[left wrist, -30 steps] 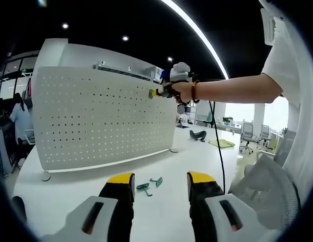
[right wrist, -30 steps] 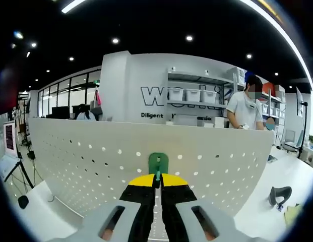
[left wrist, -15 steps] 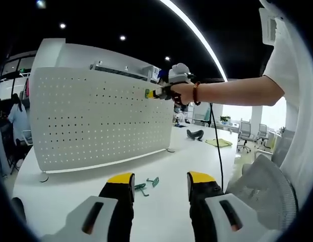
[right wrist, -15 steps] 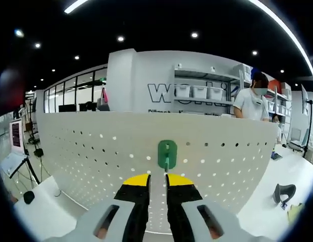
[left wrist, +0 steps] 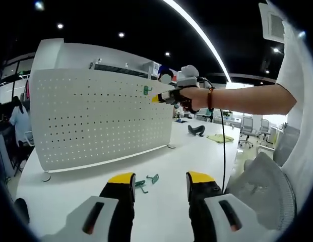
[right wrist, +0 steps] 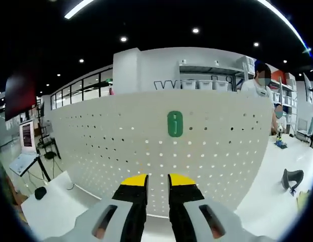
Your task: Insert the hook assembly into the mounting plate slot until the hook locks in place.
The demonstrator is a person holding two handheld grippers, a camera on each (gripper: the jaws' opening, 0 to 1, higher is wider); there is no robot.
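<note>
Yellow-tipped fingers of the right gripper stand slightly parted and hold nothing, just short of the white mounting plate, where the green hook assembly sits upright on the perforated face near its top edge. The left gripper hangs above the white table with jaws spread wide and empty. Two more green hooks lie on the table between its tips.
</note>
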